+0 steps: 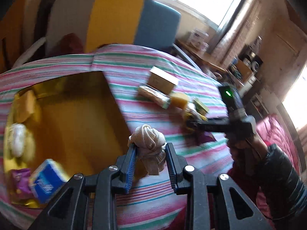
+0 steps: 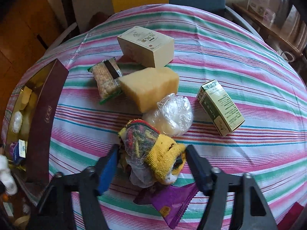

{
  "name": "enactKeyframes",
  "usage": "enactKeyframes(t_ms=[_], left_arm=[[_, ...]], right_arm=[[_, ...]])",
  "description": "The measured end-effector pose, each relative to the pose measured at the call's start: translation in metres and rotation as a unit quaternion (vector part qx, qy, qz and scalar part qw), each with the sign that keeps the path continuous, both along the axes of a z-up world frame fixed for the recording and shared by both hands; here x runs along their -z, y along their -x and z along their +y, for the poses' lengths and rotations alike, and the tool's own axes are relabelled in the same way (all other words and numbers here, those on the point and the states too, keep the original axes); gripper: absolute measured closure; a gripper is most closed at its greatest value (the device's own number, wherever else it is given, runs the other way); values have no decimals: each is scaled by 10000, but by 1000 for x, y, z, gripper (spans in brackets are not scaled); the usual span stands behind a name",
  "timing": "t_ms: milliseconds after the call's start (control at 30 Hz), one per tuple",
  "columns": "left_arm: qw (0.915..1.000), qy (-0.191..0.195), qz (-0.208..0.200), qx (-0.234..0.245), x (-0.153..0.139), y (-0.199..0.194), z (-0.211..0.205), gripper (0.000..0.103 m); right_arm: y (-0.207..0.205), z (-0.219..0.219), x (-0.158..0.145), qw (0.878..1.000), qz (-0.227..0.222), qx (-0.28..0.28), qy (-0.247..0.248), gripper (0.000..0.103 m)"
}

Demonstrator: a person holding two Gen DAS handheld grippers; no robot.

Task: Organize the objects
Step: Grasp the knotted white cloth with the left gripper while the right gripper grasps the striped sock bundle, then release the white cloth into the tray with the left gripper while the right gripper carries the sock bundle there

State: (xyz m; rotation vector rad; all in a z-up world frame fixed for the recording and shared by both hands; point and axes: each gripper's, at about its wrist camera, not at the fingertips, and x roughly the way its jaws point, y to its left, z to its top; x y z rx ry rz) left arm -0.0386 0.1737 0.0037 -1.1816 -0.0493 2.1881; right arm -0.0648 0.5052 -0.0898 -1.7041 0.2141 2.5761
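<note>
My left gripper (image 1: pixel 150 145) is shut on a cream rolled sock bundle (image 1: pixel 148 140) and holds it in the air beside the open gold-lined box (image 1: pixel 76 115). In the right wrist view my right gripper (image 2: pixel 152 146) points down at a yellow, red and green sock bundle (image 2: pixel 151 149) lying on the striped cloth (image 2: pixel 249 153). Its pads sit against both sides of that bundle. The left wrist view shows the right gripper (image 1: pixel 191 123) blurred, low over the same pile, with a hand and a dark sleeve (image 1: pixel 278 172) behind it.
Near the sock lie a beige box (image 2: pixel 147 46), a cracker packet (image 2: pixel 106 78), a yellow sponge block (image 2: pixel 149 88), a clear-wrapped white lump (image 2: pixel 172 115), a green box (image 2: pixel 220 107) and a purple packet (image 2: pixel 170 201). The box holds a blue tissue pack (image 1: pixel 46 180) and a white bundle (image 1: pixel 17 140).
</note>
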Motion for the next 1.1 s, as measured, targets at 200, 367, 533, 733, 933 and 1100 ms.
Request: enactKeyframes(t_ms=[200,367,533,733,933,1100], left_arm=[[9924,205,23,-1215,-3,32,-103,73],[9852,278,-229,-1678,11,54,-147,73],[9842,595,-308,-1639,32,73,-142,73],[9761,1272,-595,-1661,73,91,-139,71],[9735,1405,-517,-1729,80,87,-143,63],[9745,1173,-291,-1890,61,71,-152,62]], right_arm=[[-5,-5,-5,9997,121,-122,-181,63],[-5,-4,-5,9997,101,-107,-183,63],[-4,-7,-4,9996,90,-130,-216,63],[-4,-8,-3,9996,98,-110,-229,63],[-3,-6,-3,9996,111,-86,-248,63],[-6,-1,-10,9995,251,40,-210,63]])
